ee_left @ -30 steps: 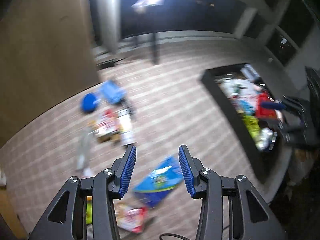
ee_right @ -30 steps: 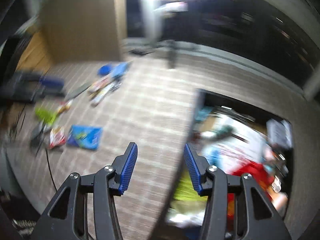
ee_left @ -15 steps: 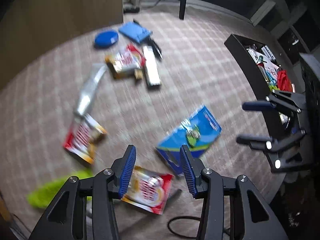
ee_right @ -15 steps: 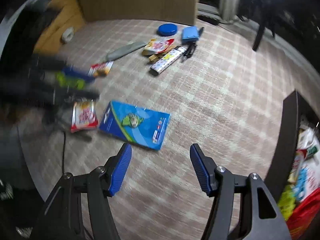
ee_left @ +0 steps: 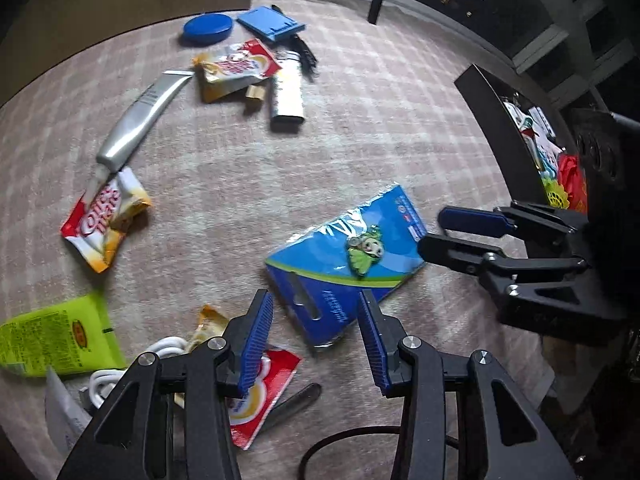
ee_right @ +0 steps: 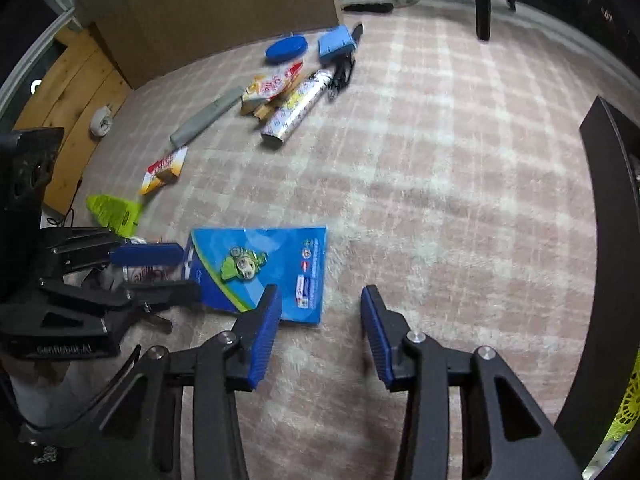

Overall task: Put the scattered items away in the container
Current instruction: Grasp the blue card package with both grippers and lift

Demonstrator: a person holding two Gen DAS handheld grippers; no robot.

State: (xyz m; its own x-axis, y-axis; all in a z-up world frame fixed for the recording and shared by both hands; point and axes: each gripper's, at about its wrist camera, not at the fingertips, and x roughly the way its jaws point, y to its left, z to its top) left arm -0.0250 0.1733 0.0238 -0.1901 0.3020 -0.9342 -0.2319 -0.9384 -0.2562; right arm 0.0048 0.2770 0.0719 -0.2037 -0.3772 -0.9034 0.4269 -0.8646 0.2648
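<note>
Because the flat blue card packet point(ee_left: 344, 264) lies on the carpet point(ee_left: 400, 120), well left of the dark container point(ee_left: 486, 112), the left claw point(ee_left: 316, 340), apart and empty, and the closing, empty right claw point(ee_right: 320, 336) flank it.

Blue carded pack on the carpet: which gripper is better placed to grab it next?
Probably left. The left gripper frames the blue carded pack near edge between open jaws. The right gripper, jaws closing on nothing, points mostly at bare carpet beside it.
</note>
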